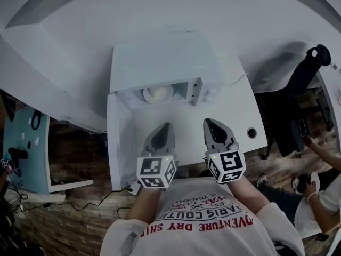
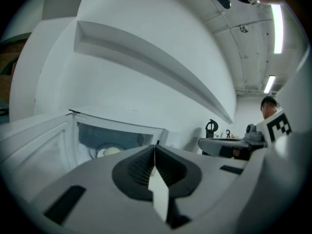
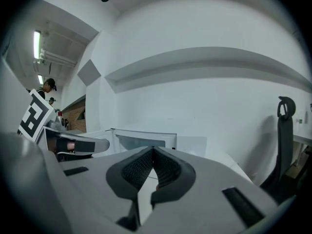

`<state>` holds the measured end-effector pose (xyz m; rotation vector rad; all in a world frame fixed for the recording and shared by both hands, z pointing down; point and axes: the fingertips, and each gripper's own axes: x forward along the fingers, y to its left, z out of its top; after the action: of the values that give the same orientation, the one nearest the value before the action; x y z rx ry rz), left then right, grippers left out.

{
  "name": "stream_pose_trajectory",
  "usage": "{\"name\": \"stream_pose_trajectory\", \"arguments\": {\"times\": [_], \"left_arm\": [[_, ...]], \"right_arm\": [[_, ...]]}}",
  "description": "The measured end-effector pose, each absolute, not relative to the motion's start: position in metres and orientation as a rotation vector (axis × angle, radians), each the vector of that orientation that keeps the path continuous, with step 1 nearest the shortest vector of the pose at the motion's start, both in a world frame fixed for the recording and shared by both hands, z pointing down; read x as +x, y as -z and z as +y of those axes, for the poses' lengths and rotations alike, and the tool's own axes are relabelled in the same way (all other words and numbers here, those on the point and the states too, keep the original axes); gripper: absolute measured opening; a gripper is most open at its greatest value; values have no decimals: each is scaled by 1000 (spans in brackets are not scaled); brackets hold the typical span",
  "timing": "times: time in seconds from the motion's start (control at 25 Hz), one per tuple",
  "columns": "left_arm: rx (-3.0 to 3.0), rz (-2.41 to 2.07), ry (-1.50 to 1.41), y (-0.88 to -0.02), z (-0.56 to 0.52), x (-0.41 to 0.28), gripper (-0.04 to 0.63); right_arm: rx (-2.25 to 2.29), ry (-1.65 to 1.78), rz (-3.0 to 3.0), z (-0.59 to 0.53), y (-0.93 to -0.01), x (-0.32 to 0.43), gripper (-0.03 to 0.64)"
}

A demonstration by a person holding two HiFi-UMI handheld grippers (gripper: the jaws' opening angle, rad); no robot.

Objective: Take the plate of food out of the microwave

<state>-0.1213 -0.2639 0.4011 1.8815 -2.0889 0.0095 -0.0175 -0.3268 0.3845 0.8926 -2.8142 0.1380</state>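
- head view: my left gripper (image 1: 164, 129) and right gripper (image 1: 211, 126) hang side by side over the white table (image 1: 242, 108), both pointing at the microwave (image 1: 160, 63). its door (image 1: 118, 143) stands open to the left. the plate (image 1: 158, 94) of food sits inside, ahead of my left gripper and apart from it.
- left gripper view: my jaws are pressed together with nothing between them. the plate (image 2: 109, 151) lies in the open microwave, ahead and a little left of my tips, not touching. my right gripper (image 2: 229, 147) shows at the right.
- right gripper view: these jaws are closed too, and empty. the microwave (image 3: 146, 139) is straight ahead; i can't make out the plate from here.
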Motion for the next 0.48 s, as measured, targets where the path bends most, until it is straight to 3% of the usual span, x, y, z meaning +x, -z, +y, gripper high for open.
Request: {"name": "stream_pose_trajectory", "arguments": {"times": [0.48], "left_arm": [[1587,-2248,14,-436,-288,-160,8]], "right_arm": [[598,-133,-2804,-379,-428,-73,11]]}}
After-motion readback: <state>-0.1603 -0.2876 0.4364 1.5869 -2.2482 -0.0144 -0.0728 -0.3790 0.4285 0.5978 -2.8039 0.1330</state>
